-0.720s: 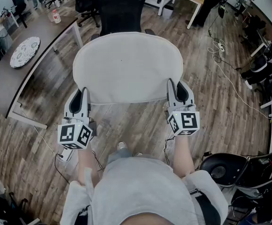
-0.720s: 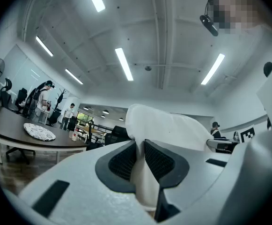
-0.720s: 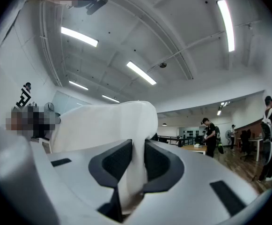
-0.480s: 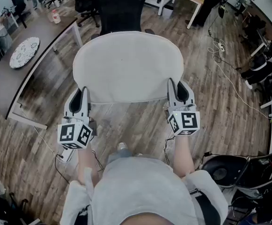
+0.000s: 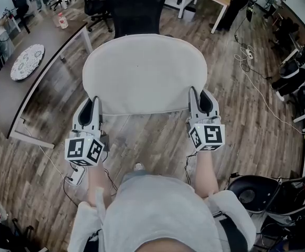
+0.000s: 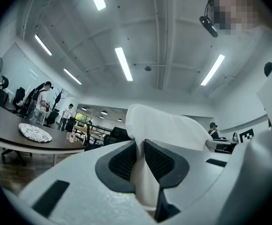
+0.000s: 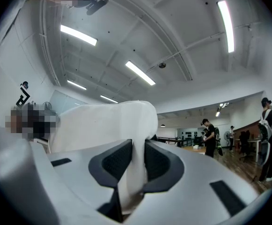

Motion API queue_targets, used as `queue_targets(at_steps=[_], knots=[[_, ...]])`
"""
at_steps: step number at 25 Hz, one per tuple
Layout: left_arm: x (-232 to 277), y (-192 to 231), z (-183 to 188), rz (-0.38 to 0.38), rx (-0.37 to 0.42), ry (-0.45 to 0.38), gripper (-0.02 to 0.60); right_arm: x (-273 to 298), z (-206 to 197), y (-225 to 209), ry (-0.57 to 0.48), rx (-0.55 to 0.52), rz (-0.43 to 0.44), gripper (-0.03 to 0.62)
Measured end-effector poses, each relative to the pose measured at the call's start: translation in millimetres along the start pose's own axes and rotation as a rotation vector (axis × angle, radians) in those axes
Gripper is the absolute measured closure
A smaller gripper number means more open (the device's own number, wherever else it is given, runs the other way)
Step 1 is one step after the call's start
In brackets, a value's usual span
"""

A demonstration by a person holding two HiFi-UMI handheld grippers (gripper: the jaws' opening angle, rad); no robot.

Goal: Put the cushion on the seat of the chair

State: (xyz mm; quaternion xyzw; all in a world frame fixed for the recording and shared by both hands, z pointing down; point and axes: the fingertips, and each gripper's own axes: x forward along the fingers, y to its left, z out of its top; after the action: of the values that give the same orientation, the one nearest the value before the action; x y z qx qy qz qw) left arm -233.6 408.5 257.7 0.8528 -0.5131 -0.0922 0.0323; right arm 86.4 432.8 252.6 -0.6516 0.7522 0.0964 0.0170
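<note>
Your left gripper (image 5: 93,105) and right gripper (image 5: 197,96) are both pinched tight on the near edge of that off-white, rounded cushion (image 5: 144,72), which is spread out flat.

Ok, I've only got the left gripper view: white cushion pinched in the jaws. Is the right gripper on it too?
Observer: Yes. The right gripper is shut on the opposite near corner of the cushion.
Operator: Is the cushion level?
Observer: In the head view it spreads out roughly flat between the two grippers, above the wooden floor.
Operator: And the chair?
Observer: A black chair stands straight ahead, just past the cushion's far edge. The cushion hides its seat.
</note>
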Motion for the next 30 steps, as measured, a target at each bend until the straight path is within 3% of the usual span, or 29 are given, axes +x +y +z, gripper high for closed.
queue_targets(at_steps=[17,30], knots=[[37,39,-8,-0.042,-0.014,-0.004,0.523,43,-15,11,0.005,0.023,-0.051,0.533],[119,67,-13,-0.023,-0.025,-0.005,0.525,132,-29,-15,0.002,0.029,-0.022,0.533]])
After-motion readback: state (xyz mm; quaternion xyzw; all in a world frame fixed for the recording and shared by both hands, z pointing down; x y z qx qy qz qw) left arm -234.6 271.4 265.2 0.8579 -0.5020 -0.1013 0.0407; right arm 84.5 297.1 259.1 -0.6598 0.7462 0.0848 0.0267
